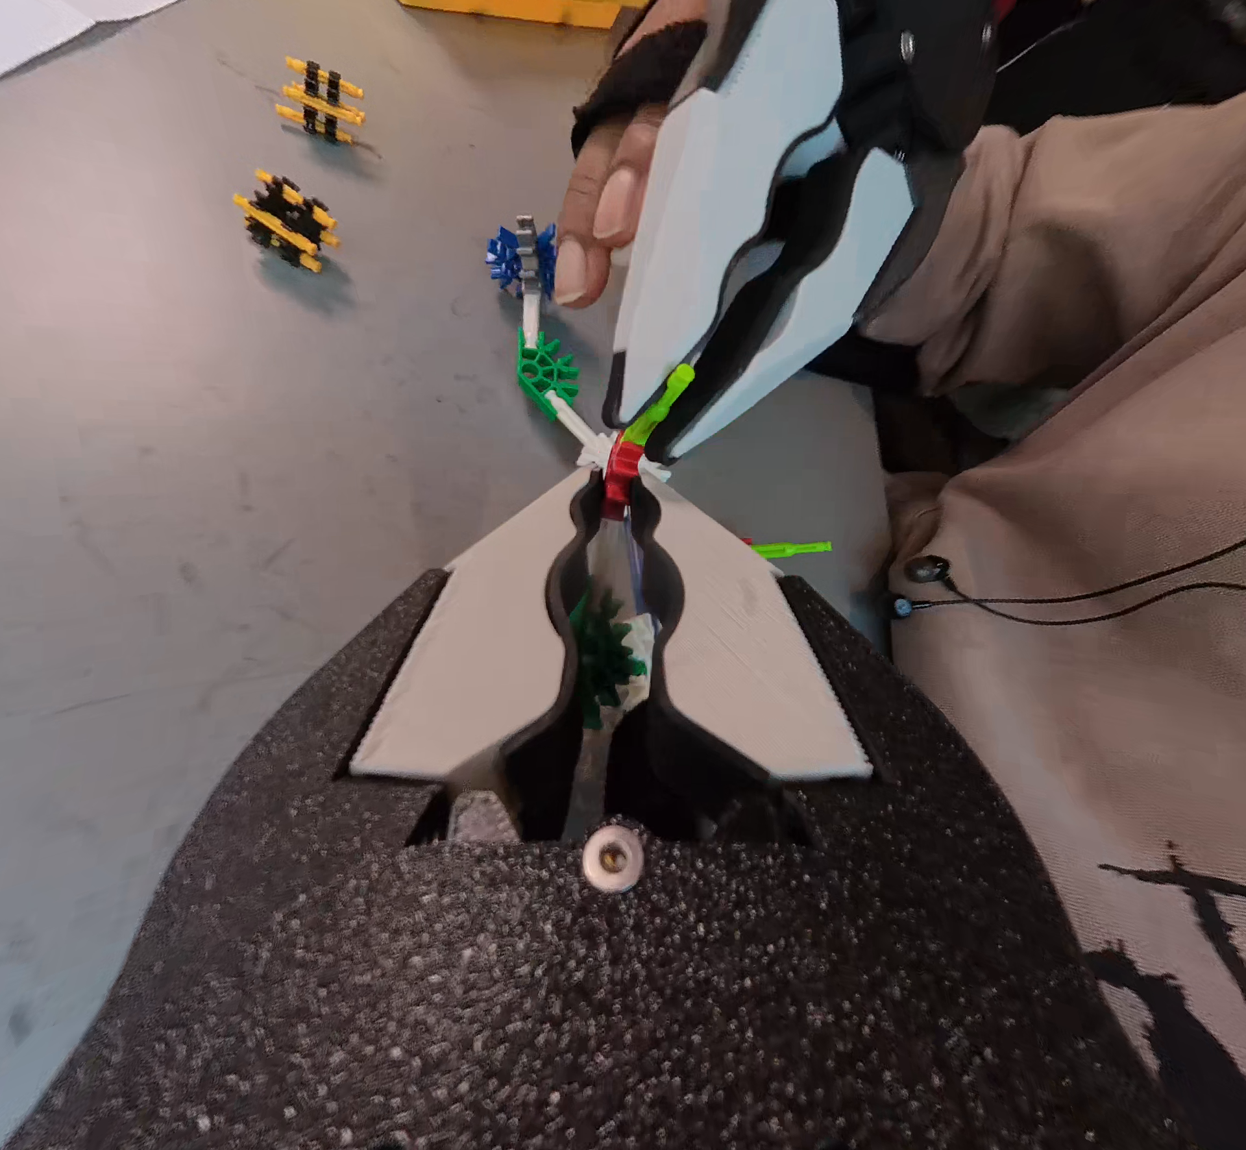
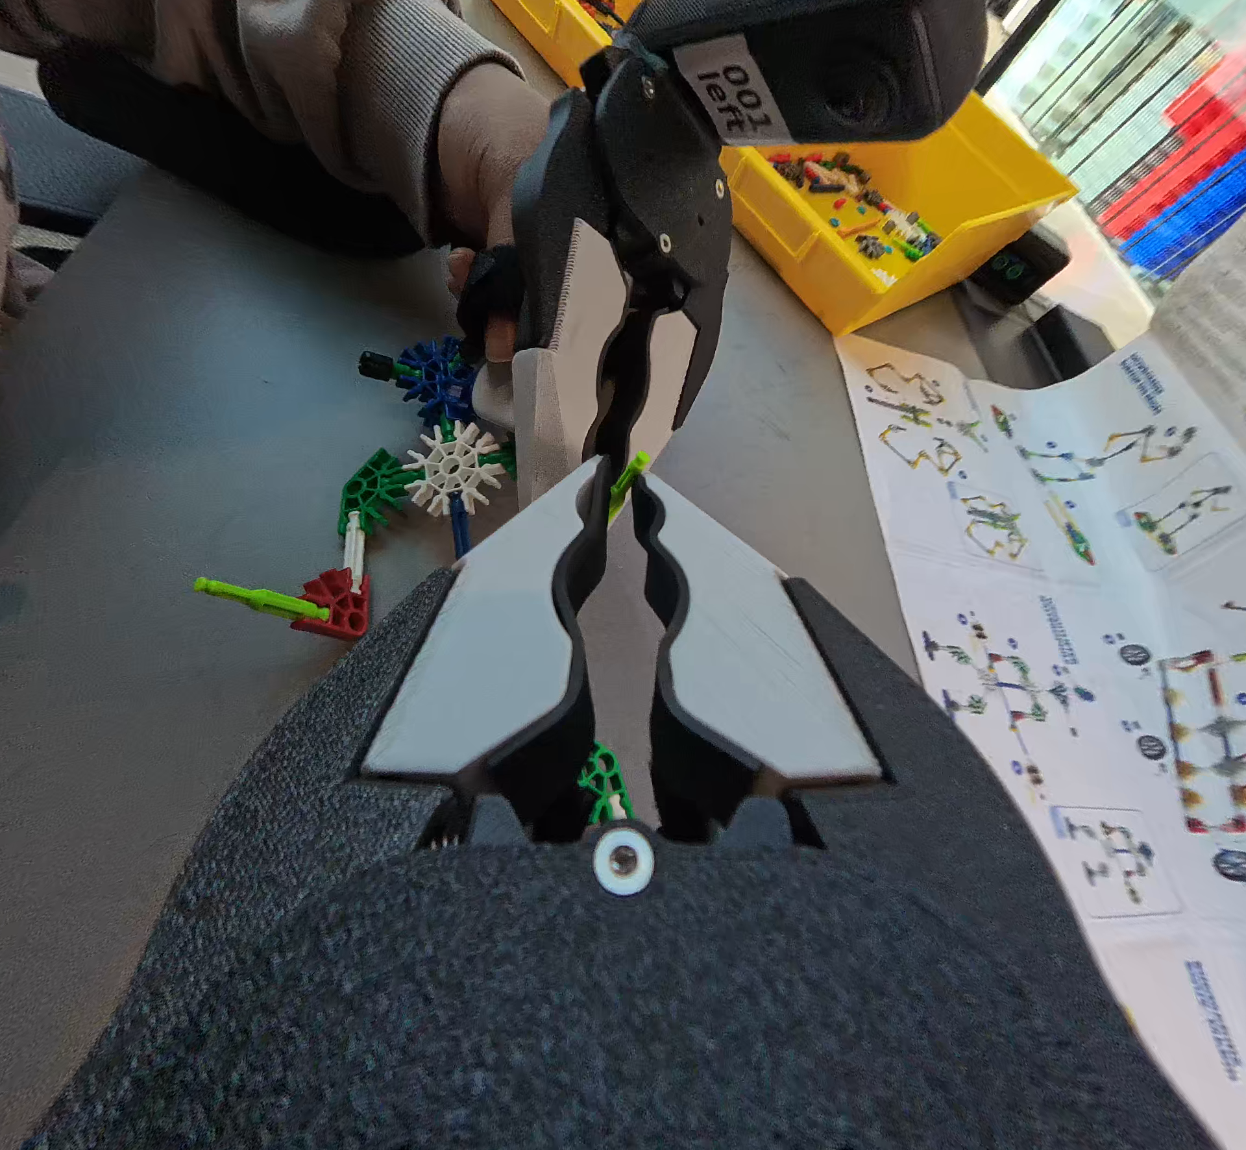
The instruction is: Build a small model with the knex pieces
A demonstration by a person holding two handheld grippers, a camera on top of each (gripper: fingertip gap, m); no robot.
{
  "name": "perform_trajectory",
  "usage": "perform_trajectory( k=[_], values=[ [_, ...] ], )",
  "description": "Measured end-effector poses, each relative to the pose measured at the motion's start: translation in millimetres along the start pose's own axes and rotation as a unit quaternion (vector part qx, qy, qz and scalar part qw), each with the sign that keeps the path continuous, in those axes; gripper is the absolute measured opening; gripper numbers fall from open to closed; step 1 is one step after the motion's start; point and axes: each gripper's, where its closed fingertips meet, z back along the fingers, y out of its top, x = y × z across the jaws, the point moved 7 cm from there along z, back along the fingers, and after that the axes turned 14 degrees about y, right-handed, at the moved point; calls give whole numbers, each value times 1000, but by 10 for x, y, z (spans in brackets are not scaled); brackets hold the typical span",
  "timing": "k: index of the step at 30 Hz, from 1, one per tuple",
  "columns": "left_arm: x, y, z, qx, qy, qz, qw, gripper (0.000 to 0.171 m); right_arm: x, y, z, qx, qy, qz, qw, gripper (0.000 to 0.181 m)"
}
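Observation:
My left gripper (image 1: 617, 480) is shut on a red connector (image 1: 619, 467) at the end of a toy construction frame. The frame has a white snowflake connector (image 2: 455, 463), green connectors (image 1: 546, 372) and a blue connector (image 1: 519, 254) joined by white rods, and it lies on the grey table. My right gripper (image 2: 619, 474) is shut on a lime green rod (image 2: 630, 470). In the left wrist view it (image 1: 640, 440) comes in from the upper right and holds the rod (image 1: 664, 399) with its lower end at the red connector. The left gripper (image 2: 607, 436) meets it tip to tip.
A second red connector (image 2: 337, 602) carries another lime rod (image 2: 259, 598). Two black-and-yellow pieces (image 1: 323, 99) (image 1: 286, 221) lie farther off. Yellow parts bins (image 2: 910, 207) stand at the back. A printed instruction sheet (image 2: 1079, 578) covers the right of the table. The person's sleeves are close by. Tip to tip, the grippers are about 4 centimeters apart.

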Motion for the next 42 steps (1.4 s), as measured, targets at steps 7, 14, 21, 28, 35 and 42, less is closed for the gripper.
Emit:
perform_trajectory(
  k=[7, 14, 21, 28, 35, 42],
  values=[
    [-40, 4, 2, 10, -67, 97, 993, 5, -165, 73, -19, -17, -43, 147, 988, 0],
    [-178, 103, 213, 55, -49, 101, 992, 5, -199, 148, 8, 25, -48, 141, 989, 1],
    [-191, 57, 158, 37, -35, 84, 995, 6, 170, 48, 341, 180, -31, -104, 978, 2],
    [-130, 207, 259, 108, 22, 7, 994, 24, 283, -12, 358, 308, 45, -290, 905, 3],
    [160, 440, 361, 207, 5, -37, 978, 18, 264, 67, 211, 388, 83, -352, 848, 2],
    [-2, 458, 451, 206, 54, -39, 976, 5, 302, 54, 301, 352, 37, -322, 878, 8]
  ],
)
